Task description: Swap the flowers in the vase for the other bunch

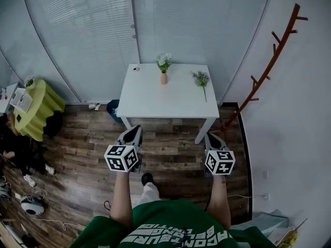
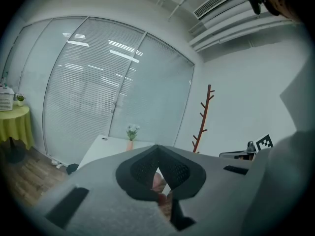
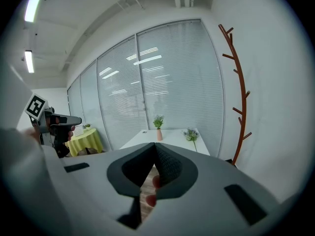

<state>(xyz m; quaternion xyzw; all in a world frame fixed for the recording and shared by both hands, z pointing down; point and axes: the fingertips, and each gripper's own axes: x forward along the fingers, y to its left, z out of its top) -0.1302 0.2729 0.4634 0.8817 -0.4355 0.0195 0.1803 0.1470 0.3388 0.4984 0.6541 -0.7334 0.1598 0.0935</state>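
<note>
left gripper [image 1: 135, 130] and right gripper [image 1: 211, 137], hand-held at lower centre, both have jaws pressed together on nothing. upper centre, white flowers [image 1: 164, 61] stand in a small orange vase [image 1: 163, 78] on a white rectangular table [image 1: 150, 99]; a purple flower bunch [image 1: 201, 79] lies right of it.

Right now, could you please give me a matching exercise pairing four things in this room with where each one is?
Things:
1. vase
2. loose bunch
3. coat rack
4. yellow-draped table

Places:
A. lying at the right of the white table
B. by the right wall
C. far left, beside the blinds
D. upright near the far edge of the white table

Pairs: 1-D, 2-A, 3-B, 4-C
</note>
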